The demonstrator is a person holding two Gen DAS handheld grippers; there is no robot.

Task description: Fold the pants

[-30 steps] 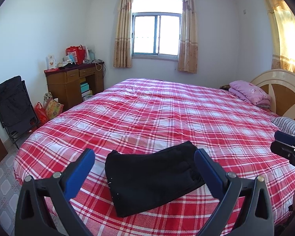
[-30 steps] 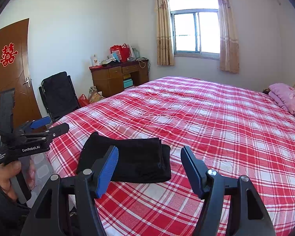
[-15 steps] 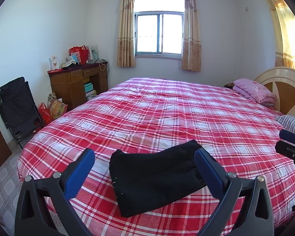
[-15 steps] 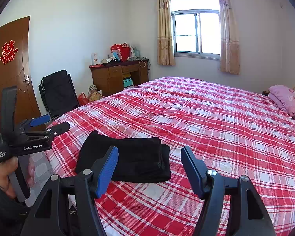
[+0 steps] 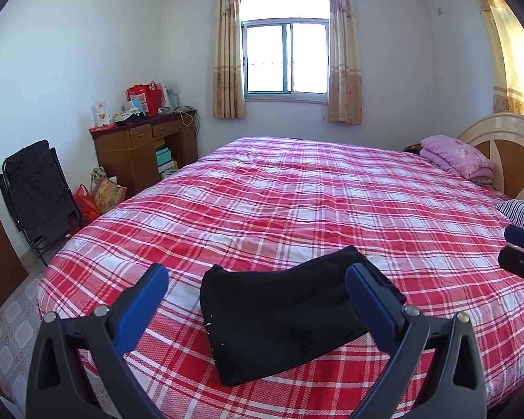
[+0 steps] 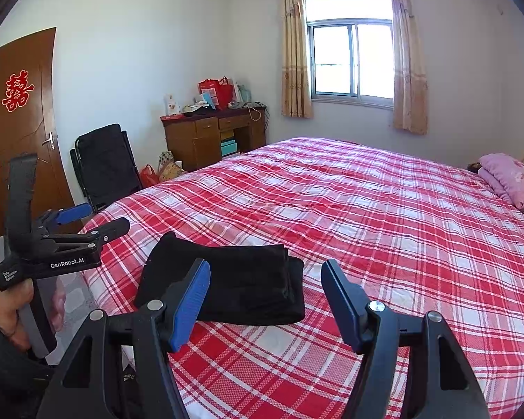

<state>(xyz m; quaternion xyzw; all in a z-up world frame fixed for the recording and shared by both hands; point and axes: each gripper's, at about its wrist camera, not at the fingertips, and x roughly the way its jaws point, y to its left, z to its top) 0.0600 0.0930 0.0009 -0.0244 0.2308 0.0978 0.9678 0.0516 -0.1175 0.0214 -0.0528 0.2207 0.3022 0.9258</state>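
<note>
Pants (image 5: 283, 317) lie folded compact at lower centre on the bed (image 5: 332, 202); both grippers, left (image 5: 256, 300) and right (image 6: 265, 300), have withdrawn slightly, released and empty, indicating folding is likely complete.

Pants (image 5: 283, 317): matt black cloth. Bed (image 5: 297, 195): woven red-and-white checked cloth cover. Left hand-held gripper (image 5: 256, 300): matt black plastic, ribbed blue pads (image 5: 141, 309). Headboard (image 5: 506, 150): glossy wood.

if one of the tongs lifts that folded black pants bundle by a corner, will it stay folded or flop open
The black pants would likely flop open: soft cloth, with loose stacked layers showing at the right edge. They probably weigh little, since they barely dent the plaid bedspread. Pushed, they may bunch rather than slide, cloth on cloth. Both the left tongs and the right tongs are open, clear of them.
</note>
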